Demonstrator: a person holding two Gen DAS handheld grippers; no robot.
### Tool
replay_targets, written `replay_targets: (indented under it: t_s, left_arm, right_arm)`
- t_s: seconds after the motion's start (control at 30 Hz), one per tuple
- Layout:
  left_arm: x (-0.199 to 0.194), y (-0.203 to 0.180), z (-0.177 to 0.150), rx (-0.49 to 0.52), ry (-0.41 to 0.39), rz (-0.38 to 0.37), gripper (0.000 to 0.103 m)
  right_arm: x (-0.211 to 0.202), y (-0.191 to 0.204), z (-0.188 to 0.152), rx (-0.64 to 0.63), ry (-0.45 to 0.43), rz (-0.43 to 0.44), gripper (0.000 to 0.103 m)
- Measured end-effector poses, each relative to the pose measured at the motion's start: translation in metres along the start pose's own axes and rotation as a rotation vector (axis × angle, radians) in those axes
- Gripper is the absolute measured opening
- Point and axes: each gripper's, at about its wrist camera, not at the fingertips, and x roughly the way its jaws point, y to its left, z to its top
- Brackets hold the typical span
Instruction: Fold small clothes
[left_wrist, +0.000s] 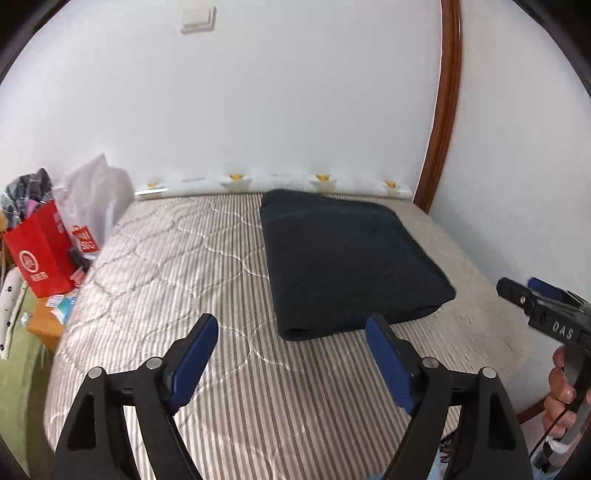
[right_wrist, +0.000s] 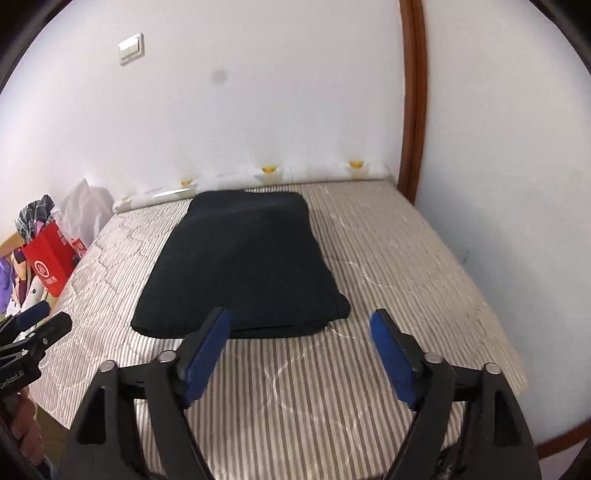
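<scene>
A dark navy garment (left_wrist: 347, 258) (right_wrist: 243, 262) lies folded into a neat rectangle on the striped quilted mattress (left_wrist: 177, 266) (right_wrist: 399, 258), reaching back to the wall. My left gripper (left_wrist: 291, 325) hovers above the mattress just in front of the garment's near edge, its blue pads wide apart with nothing between them. My right gripper (right_wrist: 301, 321) hangs in the same way before the garment's near right corner, open and empty. Each gripper also shows at the edge of the other's view: the right gripper (left_wrist: 517, 286) and the left gripper (right_wrist: 51, 317).
White walls close the mattress at the back and right, with a brown wooden frame (left_wrist: 443, 122) (right_wrist: 413, 103) in the corner. A red paper bag (left_wrist: 40, 251) (right_wrist: 51, 258), a white plastic bag (left_wrist: 96, 192) and clutter stand left of the bed. A person's hand (left_wrist: 561, 384) holds the right gripper.
</scene>
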Motion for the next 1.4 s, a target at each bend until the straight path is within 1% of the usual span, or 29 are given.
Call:
replay_targets:
  t_s: [0.03,0.07,0.17,0.3,0.5,1.0,1.4]
  left_arm:
    - [-0.007,-0.001,0.0,-0.002,-0.003,-0.001,0.087]
    - [-0.014,-0.002,0.0,-0.002,-0.008,-0.004,0.088]
    - [-0.031,-0.007,0.0,0.002,-0.027,0.016,0.091]
    - [-0.043,-0.012,-0.001,0.004,-0.041,0.021,0.091]
    - [-0.047,-0.017,-0.003,0.013,-0.043,0.027,0.091]
    - [-0.048,-0.023,-0.007,0.026,-0.032,0.02,0.091]
    - [-0.049,-0.022,-0.008,0.029,-0.028,0.021,0.091]
  right_arm:
    - [-0.01,0.002,-0.001,-0.001,-0.006,-0.018,0.093]
    - [-0.02,0.004,-0.002,-0.006,-0.018,-0.026,0.097]
    - [-0.037,0.007,-0.004,-0.023,-0.028,-0.041,0.101]
    - [-0.052,0.009,-0.007,-0.027,-0.026,-0.048,0.102]
    - [-0.062,0.007,-0.01,-0.014,-0.02,-0.054,0.102]
    - [-0.068,-0.003,-0.013,0.0,-0.025,-0.088,0.102]
    - [-0.068,-0.007,-0.014,0.01,-0.023,-0.089,0.102]
